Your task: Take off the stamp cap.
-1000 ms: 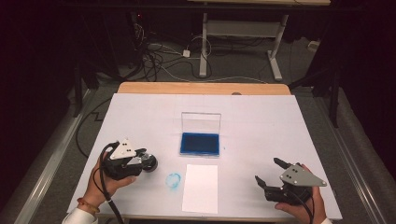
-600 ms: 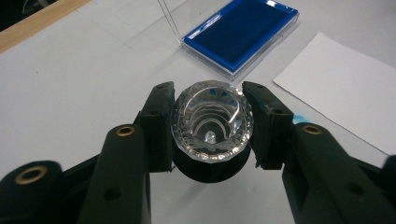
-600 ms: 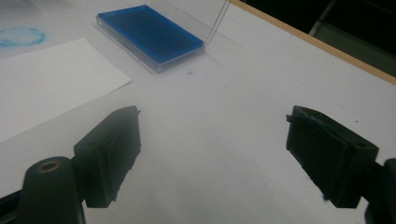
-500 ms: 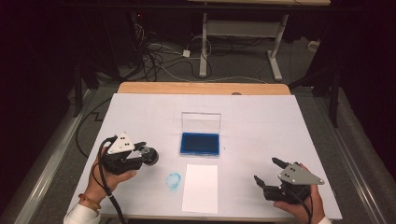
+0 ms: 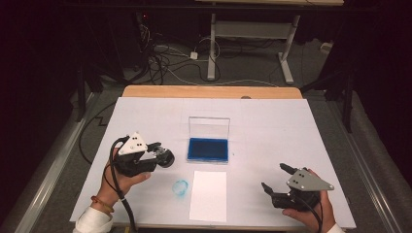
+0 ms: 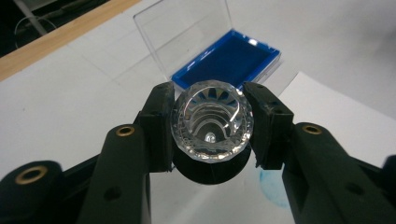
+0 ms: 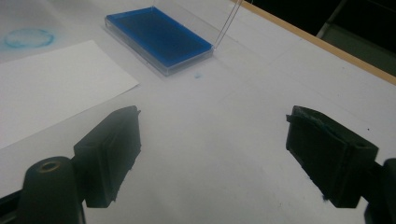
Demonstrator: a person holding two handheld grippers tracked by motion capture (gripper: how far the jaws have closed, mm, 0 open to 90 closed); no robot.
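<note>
You are working at a big white table [image 5: 291,136]. On it a blue ink pad [image 5: 208,149] is sitting in a clear box with its lid standing up. A white paper [image 5: 209,194] is lying just in front of it, and a faint blue ring mark [image 5: 180,187] is showing beside the paper. Your left gripper [image 6: 211,122] is squeezing a round glass stamp [image 6: 212,120] above the table, left of the pad; its black bottom is mostly hidden. Your right gripper [image 7: 212,154] is staying wide apart, holding nothing.
</note>
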